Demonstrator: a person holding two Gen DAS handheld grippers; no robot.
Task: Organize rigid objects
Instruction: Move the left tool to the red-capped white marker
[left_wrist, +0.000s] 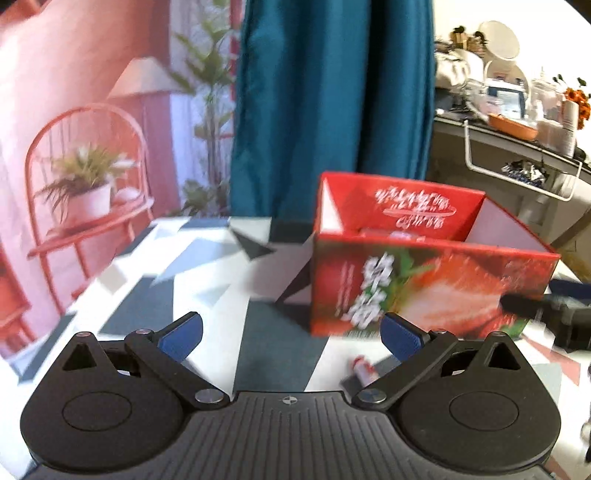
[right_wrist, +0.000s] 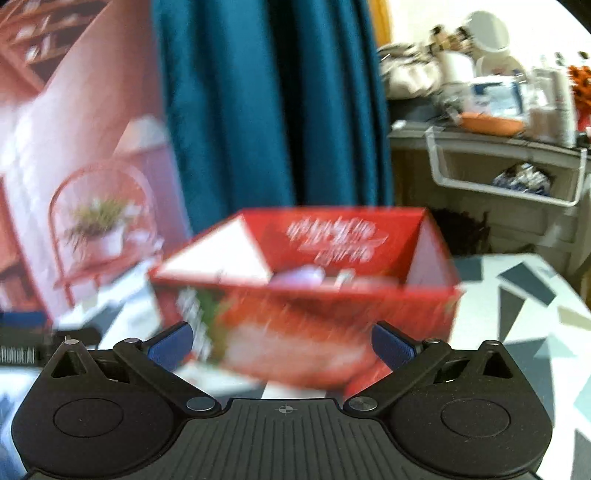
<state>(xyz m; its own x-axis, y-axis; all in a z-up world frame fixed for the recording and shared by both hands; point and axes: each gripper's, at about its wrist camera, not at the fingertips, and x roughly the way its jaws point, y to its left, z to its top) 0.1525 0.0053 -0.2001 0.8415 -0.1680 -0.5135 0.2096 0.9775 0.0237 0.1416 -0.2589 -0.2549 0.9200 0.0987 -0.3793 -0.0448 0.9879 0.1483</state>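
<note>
- Left tongs (left_wrist: 291, 336) and right tongs (right_wrist: 282, 343) both stood wide apart, nothing between them.
- Red box (left_wrist: 424, 288) sat open on the patterned desk (left_wrist: 207, 280); white script blurred, unreadable.
- Small tube (left_wrist: 364, 367) lay just before the box.

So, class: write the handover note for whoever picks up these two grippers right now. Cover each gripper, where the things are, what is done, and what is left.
Left gripper: open, fingers wide, nothing held.
Right gripper: open, empty, facing the red box's printed front.
Red box: open-topped, standing on the patterned table. The right wrist view shows a few things already inside, too blurred to name.
Small red-and-white item: loose on the table in front of the box, near the left gripper's right finger.
Done: some items boxed.
Left: probably that loose item goes in next; nothing else loose is visible.
</note>
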